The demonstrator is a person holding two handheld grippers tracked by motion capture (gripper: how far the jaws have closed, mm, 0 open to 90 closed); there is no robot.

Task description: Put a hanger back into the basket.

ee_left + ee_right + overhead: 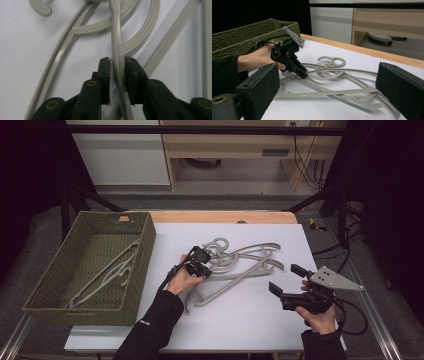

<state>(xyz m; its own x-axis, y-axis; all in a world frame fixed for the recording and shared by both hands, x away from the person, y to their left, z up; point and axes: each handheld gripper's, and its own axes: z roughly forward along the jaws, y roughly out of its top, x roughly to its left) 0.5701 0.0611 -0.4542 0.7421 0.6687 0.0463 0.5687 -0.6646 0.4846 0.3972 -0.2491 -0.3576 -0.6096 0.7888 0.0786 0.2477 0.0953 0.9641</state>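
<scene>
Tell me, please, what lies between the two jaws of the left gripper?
A thin grey bar of one hanger runs between the jaws of the left gripper, which clamp it, as the left gripper view shows.

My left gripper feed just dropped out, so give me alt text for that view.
The left gripper has its two black jaws closed on a thin grey hanger bar running up between them. More grey hangers curve and cross on the white table behind.
</scene>
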